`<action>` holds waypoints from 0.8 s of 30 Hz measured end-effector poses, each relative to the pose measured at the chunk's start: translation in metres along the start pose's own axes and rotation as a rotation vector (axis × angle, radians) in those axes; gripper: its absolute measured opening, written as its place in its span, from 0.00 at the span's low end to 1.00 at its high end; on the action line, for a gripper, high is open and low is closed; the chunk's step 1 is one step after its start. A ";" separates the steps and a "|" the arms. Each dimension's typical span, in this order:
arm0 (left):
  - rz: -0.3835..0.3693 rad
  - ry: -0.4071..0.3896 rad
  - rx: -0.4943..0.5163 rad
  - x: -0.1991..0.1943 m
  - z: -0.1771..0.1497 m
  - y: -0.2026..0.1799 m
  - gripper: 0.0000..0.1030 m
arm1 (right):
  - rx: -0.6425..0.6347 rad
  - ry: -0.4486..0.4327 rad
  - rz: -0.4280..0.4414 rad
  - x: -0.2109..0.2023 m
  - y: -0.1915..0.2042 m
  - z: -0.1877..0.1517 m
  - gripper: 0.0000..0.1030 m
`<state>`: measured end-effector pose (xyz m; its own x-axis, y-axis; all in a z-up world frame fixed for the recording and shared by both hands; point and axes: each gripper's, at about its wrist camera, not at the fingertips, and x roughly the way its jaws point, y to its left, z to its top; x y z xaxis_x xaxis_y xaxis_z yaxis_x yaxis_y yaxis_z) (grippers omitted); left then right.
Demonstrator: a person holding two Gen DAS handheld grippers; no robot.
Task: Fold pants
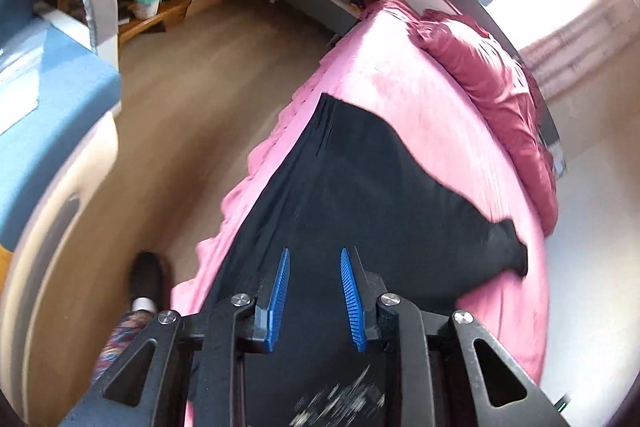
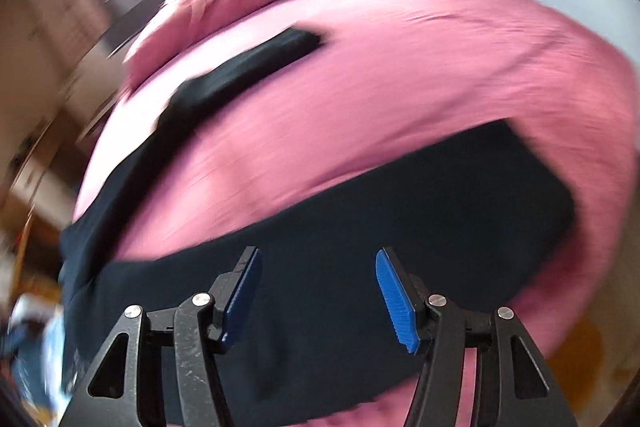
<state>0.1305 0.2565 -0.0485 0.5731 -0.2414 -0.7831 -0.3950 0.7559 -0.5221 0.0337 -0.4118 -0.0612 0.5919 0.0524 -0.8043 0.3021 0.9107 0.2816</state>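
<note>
Your left gripper [image 1: 314, 259] stands narrowly open and your right gripper [image 2: 318, 263] wide, both empty above the dark pants [image 1: 360, 187] across mid-frame on the pink bed [image 1: 400, 75]. Grab carelessly and you may pinch sheet too.

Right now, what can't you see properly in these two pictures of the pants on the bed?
- Right wrist view: motion blur smears the black pants and pink bedsheet; creases and seams are unreadable.
- Left wrist view: the left hand-held gripper covers the nearest part of the pants, and the bottom edge cuts it off.
- Left wrist view: shelf items are too small to identify.
- The person: only a shoe and patterned trouser leg show.
</note>
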 end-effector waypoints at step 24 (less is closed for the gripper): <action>0.005 0.129 -0.317 0.204 0.153 -0.016 0.61 | -0.180 0.183 -0.009 0.075 0.072 -0.052 0.80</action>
<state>0.3635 0.2884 -0.1486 0.4830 -0.3283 -0.8118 -0.6130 0.5352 -0.5812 0.0616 -0.3211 -0.1285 0.4394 0.1019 -0.8925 0.1592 0.9690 0.1891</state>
